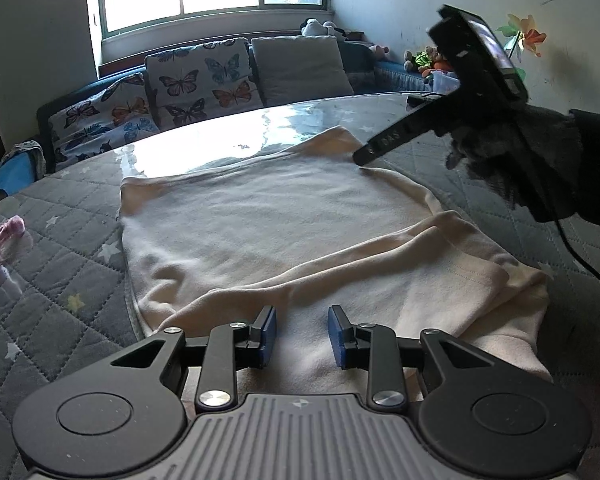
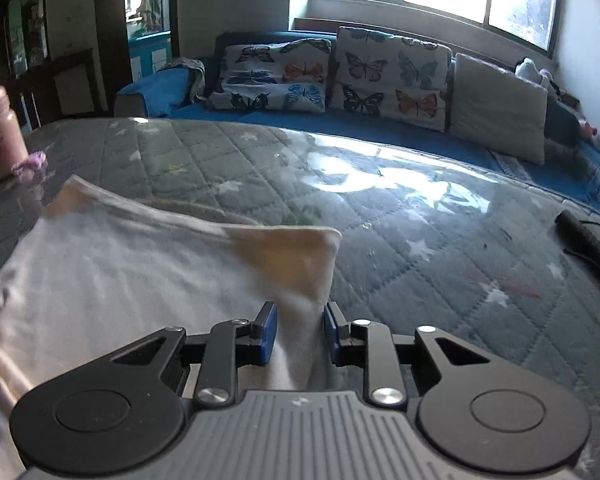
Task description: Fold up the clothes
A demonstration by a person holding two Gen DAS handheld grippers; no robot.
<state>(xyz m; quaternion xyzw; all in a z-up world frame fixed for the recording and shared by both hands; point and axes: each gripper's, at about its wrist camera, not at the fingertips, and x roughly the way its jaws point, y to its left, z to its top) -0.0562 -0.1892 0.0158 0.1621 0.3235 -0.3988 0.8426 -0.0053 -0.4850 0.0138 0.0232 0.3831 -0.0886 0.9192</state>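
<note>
Cream garment (image 1: 268,216) flat on quilted table (image 1: 60,280), near edge folded. Left gripper (image 1: 302,336) released, empty. Right gripper (image 2: 299,334) unclenched astride far-right corner; may slip if closed shallow.

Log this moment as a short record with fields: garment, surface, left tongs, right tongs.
garment: cream garment lying flat, one sleeve folded across it
surface: grey quilted star-print cover under clear plastic
left tongs: left tongs open, over the garment's near edge, holding nothing
right tongs: right tongs open, with a fold of the garment's edge between the pads
</note>
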